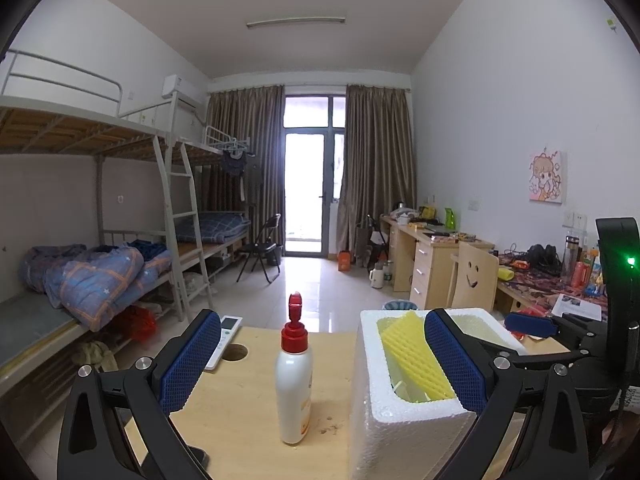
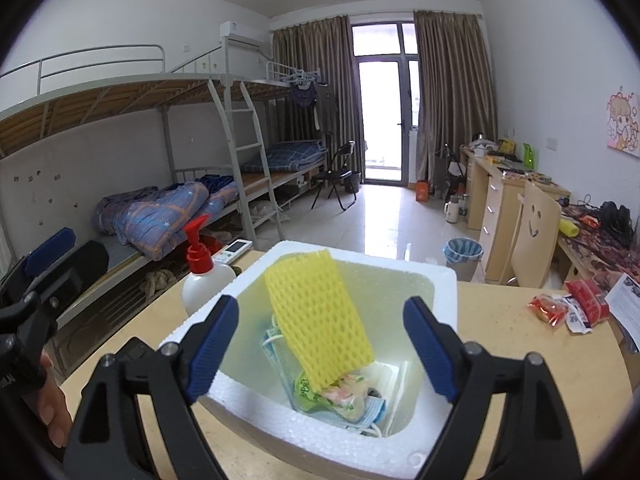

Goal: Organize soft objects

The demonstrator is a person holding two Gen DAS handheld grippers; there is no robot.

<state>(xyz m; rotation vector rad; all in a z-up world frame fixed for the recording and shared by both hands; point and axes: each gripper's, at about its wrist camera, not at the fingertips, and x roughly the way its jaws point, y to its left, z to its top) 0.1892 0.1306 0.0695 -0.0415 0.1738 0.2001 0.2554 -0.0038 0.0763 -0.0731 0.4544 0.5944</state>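
The wooden worktop [image 2: 500,344] carries a white foam box [image 2: 444,280]. Inside it a yellow foam net [image 2: 316,316] leans upright against the far wall, above blue face masks [image 2: 360,416] and a green snack packet [image 2: 308,392]. The right tool [image 2: 322,344] stands wide over the box, pads clear of the net. Only this view shows the box's bottom and the red packets [image 2: 568,308]. The left tool [image 1: 320,360] gapes wide, empty, around a white pump bottle [image 1: 294,380] beside the box.

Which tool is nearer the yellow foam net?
Right. The right tool hangs open over the box with the net between its fingers, untouched. The left tool sits beside the box, around the bottle.
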